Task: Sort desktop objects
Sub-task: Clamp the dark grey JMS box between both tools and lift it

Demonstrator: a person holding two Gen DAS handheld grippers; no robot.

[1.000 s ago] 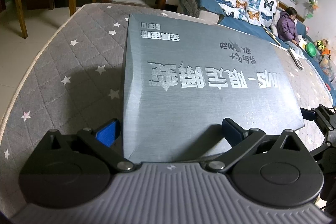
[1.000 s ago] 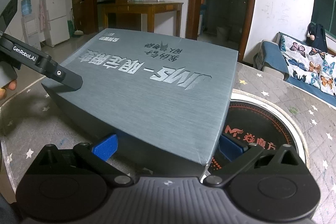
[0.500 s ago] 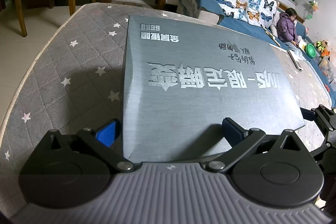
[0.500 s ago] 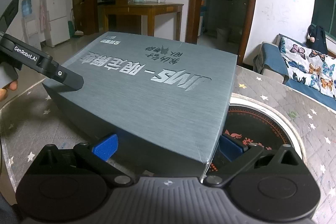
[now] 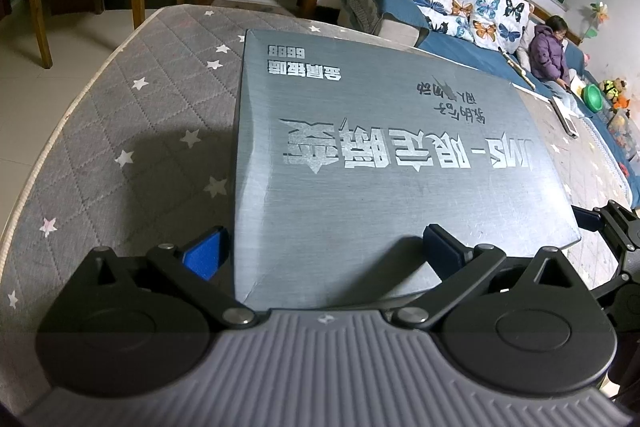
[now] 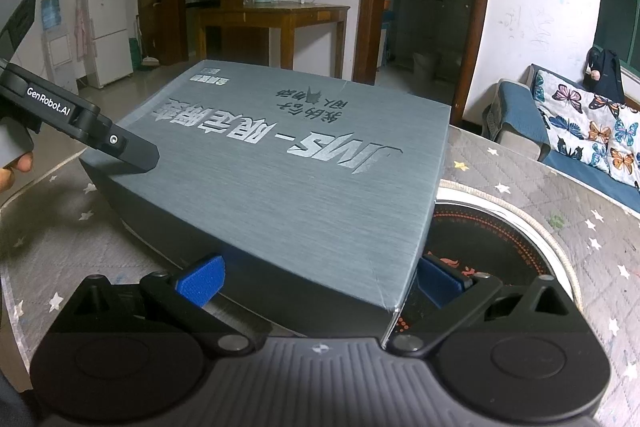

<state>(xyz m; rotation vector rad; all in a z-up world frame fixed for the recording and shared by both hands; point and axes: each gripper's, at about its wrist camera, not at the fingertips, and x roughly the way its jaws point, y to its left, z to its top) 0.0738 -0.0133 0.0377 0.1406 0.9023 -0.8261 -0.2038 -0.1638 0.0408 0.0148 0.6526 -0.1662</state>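
Large grey box (image 5: 380,155) filling frame centre, on the star-quilted counter (image 5: 132,115). Left hand-held gripper (image 5: 324,251) spread wide around the box's near corner, one pad beside it, one over the lid. Right hand-held gripper (image 6: 320,279) spread wide, straddling another corner. Round black cooktop (image 6: 492,239) at lower right, just beside the box.

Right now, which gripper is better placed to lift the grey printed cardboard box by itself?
Neither alone. The left gripper and right gripper each straddle one corner of the grey printed cardboard box, spread wide; it looks like a two-handed lift.
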